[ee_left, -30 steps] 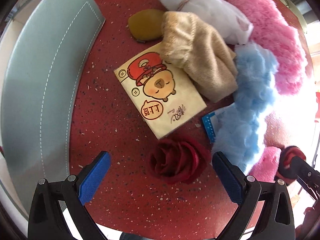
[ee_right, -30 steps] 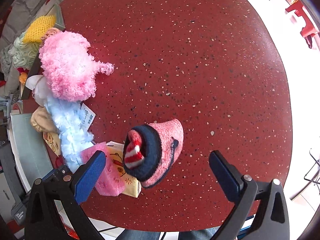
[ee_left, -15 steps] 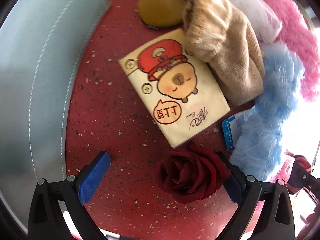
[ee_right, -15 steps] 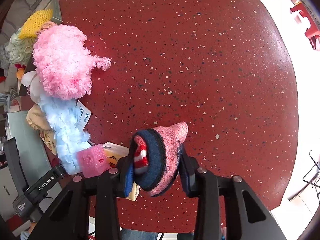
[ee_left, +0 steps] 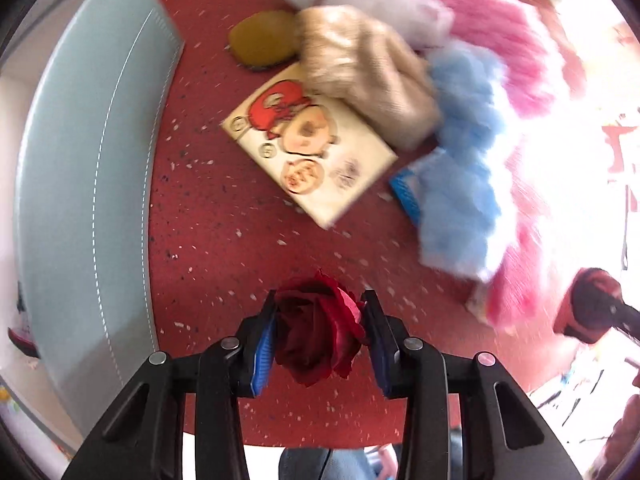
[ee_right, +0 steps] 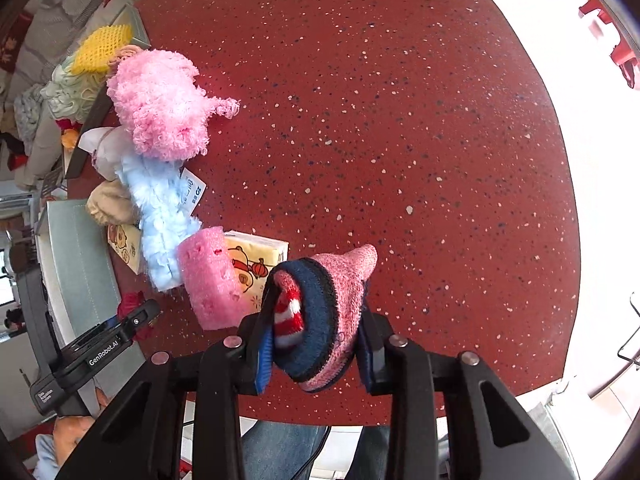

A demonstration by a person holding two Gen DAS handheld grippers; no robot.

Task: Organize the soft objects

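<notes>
Rose (ee_left: 318, 326) clamped in left jaws (grey box edge (ee_left: 132, 184) beside).

- Red speckled tabletop (ee_right: 400, 120), round edge on right.
- Pale grey-green stitched panel (ee_left: 92, 184) along table's left side.
- Red chair/stool (ee_right: 622, 46) on bright floor, far right.
- Blue jeans (ee_right: 280, 448) below table edge.
</notes>
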